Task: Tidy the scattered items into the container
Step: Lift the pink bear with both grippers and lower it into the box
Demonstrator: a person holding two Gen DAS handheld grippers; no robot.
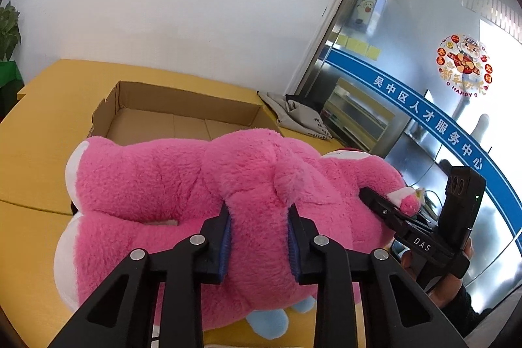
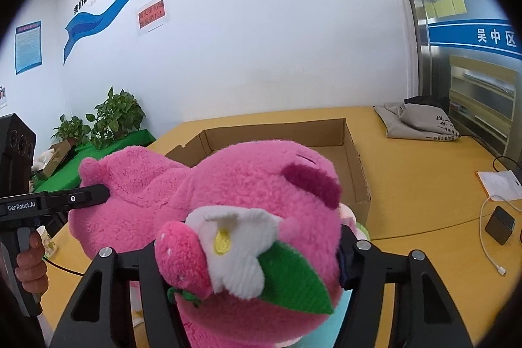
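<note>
A big pink plush bear (image 1: 146,178) lies across the yellow table (image 1: 32,152), just in front of an open cardboard box (image 1: 182,106). My left gripper (image 1: 259,217) is shut on a fold of its body, the blue pads pressed into the fur. In the right wrist view the bear's head (image 2: 254,185), with a white flower and strawberry, fills the space between the jaws of my right gripper (image 2: 251,250), which is shut on it. The box (image 2: 355,165) stands behind the head. Each gripper shows in the other's view, the right (image 1: 385,204) and the left (image 2: 98,194).
A grey cloth bag (image 2: 414,123) lies at the table's far right corner. A white cable, a black charger (image 2: 499,229) and a notebook (image 2: 499,181) sit on the right. Potted plants (image 2: 114,116) stand at the left, a paper cup (image 2: 47,242) below them. A glass door (image 1: 424,70) lies to the right.
</note>
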